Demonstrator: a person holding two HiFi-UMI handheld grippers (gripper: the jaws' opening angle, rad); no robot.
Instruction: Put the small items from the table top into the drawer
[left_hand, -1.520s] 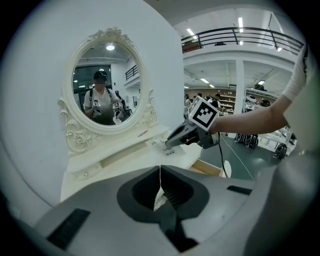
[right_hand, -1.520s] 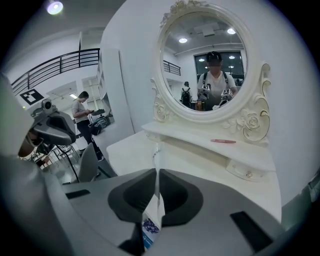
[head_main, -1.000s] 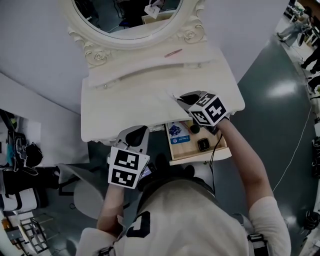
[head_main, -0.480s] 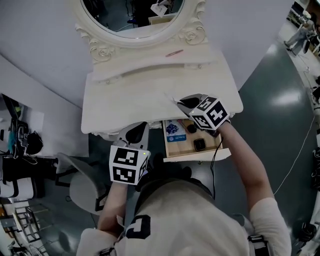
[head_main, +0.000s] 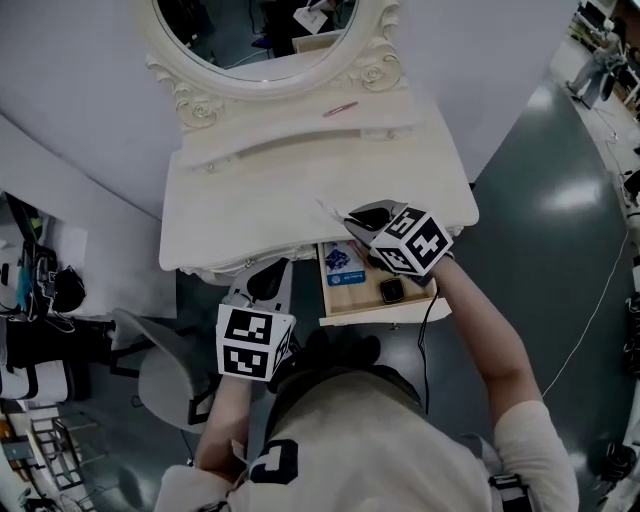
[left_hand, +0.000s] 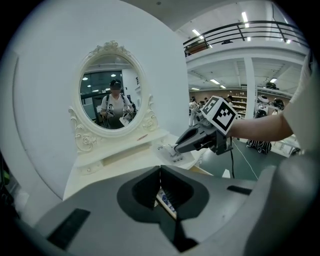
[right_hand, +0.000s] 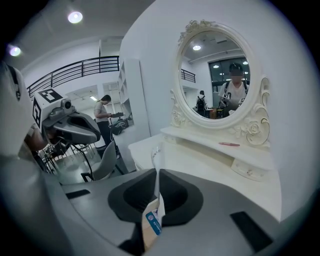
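My right gripper hangs over the front edge of the white dressing table, shut on a thin white sachet with a blue label. The sachet stands edge-on between the jaws in the right gripper view. Just below it the wooden drawer is pulled out; a blue packet, a watch and a dark round item lie inside. My left gripper is at the table's front left of the drawer, jaws shut with nothing in them. A pink hair clip rests on the raised shelf.
An oval mirror in a carved frame rises at the back of the table. A grey chair stands to the left below the table. A cable trails from my right gripper past the drawer. People and shelving show far off in the room.
My right gripper has drifted a little to the left and up with the sachet still in its jaws. The left gripper has shifted slightly along the table front.
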